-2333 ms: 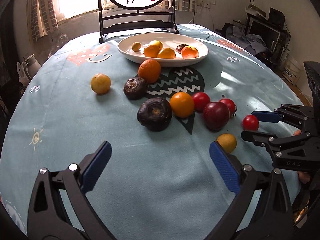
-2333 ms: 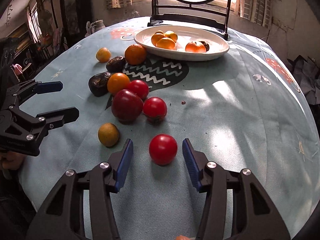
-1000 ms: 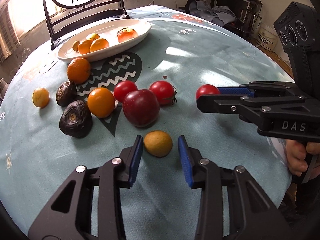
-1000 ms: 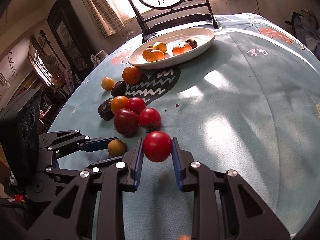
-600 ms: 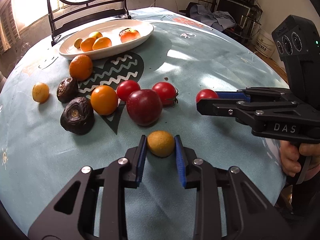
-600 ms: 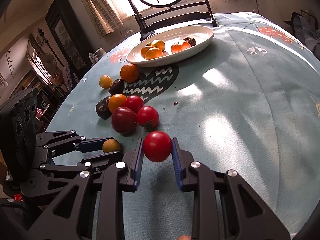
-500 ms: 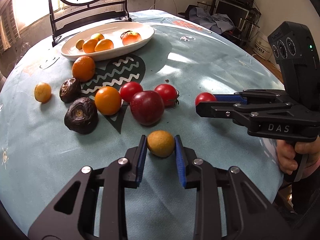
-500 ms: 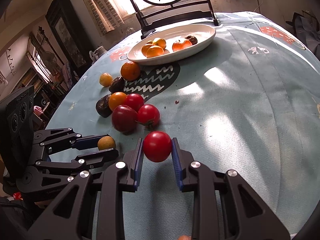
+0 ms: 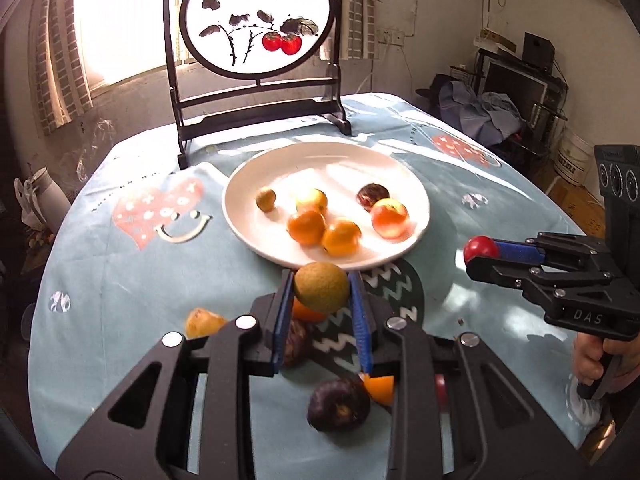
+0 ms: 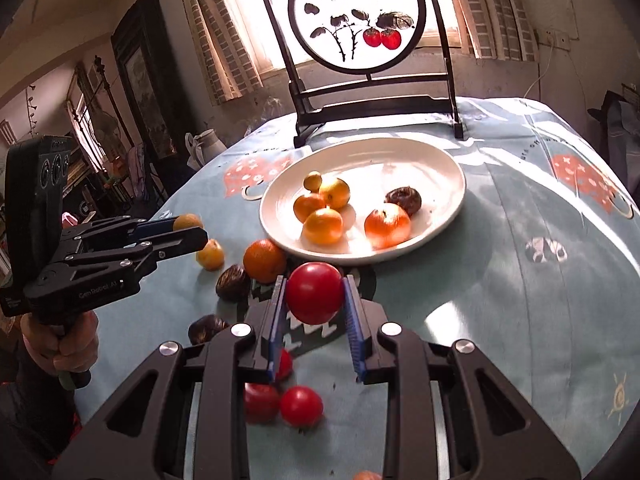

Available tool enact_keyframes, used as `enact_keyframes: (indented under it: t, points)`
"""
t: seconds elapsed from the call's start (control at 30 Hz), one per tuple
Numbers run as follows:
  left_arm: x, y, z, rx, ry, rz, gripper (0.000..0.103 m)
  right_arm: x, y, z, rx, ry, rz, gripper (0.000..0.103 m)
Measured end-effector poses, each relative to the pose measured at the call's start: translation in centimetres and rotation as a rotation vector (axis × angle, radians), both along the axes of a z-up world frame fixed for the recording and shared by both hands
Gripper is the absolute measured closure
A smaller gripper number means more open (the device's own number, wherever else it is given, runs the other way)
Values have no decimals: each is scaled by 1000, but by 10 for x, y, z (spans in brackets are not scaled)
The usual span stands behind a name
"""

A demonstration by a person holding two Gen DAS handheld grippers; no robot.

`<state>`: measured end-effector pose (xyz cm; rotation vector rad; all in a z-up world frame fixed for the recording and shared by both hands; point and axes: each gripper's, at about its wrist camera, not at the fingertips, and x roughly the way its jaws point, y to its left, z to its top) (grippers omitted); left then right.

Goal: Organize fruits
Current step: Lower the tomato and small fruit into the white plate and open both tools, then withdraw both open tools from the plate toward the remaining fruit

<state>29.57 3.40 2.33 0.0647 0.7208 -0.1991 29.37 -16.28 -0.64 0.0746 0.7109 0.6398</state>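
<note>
Since 0.5 s ago you lift both fruits toward the plate: left gripper pinches yellow fruit, right gripper pinches tomato. Approx. six fruits in plate already, several left on table.

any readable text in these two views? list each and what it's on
"DAS": on the right gripper body, seen from the left wrist.
"GenRobot.AI": on the left gripper body, seen from the right wrist; small, only just legible.
Calligraphy characters on the round painted screen: too blurred to read.
</note>
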Motion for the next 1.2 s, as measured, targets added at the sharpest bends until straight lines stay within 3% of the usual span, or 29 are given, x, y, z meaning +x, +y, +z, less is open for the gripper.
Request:
enact_keyframes:
  t: [0.1,0.23,0.57,0.63,0.67,0.7,0.77,0.97,1.1,1.2]
  points:
    - [47,10,4,-9,17,47,75,38,15,4,-35,-58,-26,75]
    - [95,16,-8,-4,71,80,75,83,29,-2,-56,-48,-50,75]
    - [137,9,-35,49,121,89,75,121,39,-22,-85,-3,-54,74]
    - [139,9,-37,76,120,111,67,121,38,-21,-77,6,-46,50]
    - [138,9,-36,101,109,139,34,119,36,-18,-64,3,-50,37]
    - [132,10,-31,125,69,177,12,115,34,-13,-51,-11,-58,37]
    - [114,11,-18,138,-15,201,12,105,30,-2,-38,-36,-56,37]
    - [46,24,2,31,-65,205,2,59,14,9,10,-52,-19,37]
    - [0,31,-9,-26,-82,220,2,34,7,-9,-6,-16,-2,37]
    - [-18,29,-26,-5,-31,238,2,22,2,-26,-19,39,3,37]
